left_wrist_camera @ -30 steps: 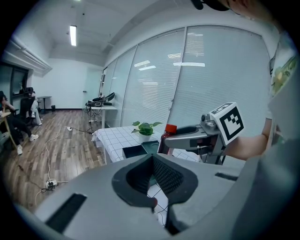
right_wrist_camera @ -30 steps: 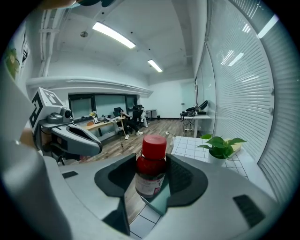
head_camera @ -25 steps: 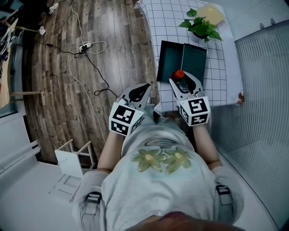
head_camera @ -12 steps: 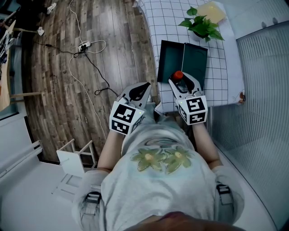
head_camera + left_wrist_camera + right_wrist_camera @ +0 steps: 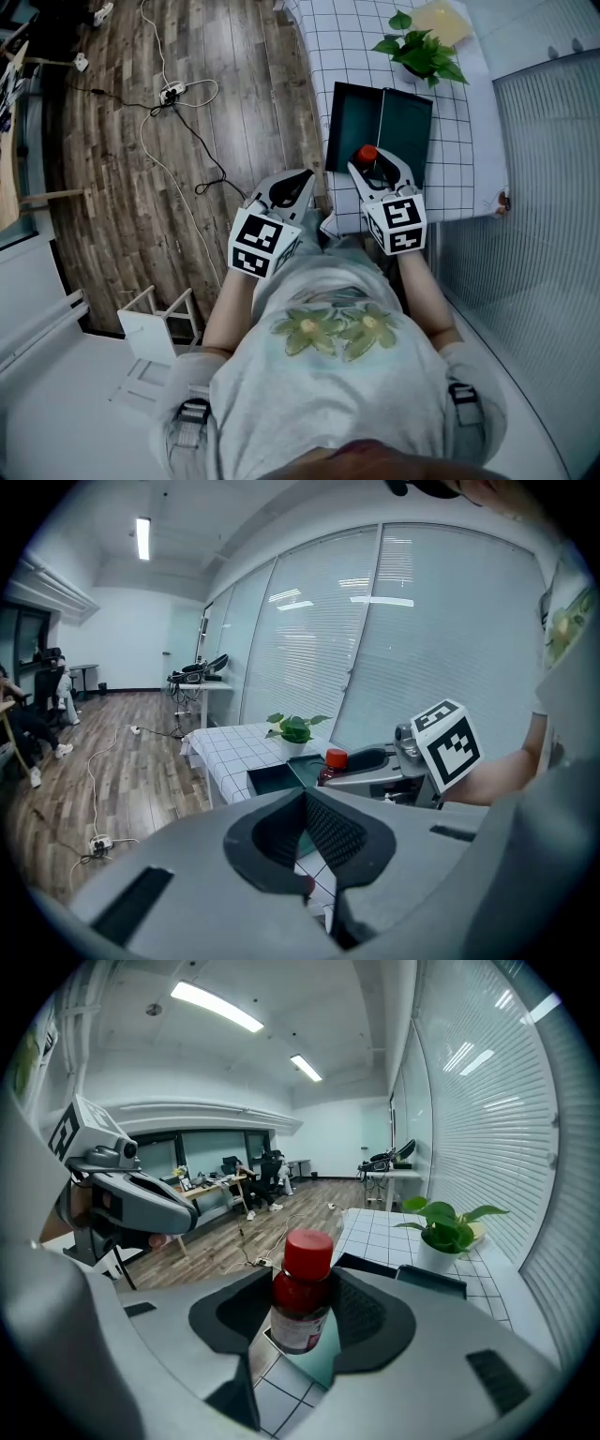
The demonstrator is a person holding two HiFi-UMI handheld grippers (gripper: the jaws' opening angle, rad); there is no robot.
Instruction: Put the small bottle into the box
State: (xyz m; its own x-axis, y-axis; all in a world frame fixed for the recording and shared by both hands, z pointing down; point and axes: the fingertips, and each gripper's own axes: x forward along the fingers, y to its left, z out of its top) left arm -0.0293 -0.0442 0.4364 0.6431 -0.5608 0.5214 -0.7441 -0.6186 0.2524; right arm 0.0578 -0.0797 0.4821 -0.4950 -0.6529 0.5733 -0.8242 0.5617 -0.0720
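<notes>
Right gripper nudged bottle over box edge, jaws clamping it upright for drop; left gripper closed, empty, beside box.

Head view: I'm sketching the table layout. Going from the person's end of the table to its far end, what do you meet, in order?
The right tongs shut on the small bottle → box → potted plant → yellow object at the far end.
</notes>
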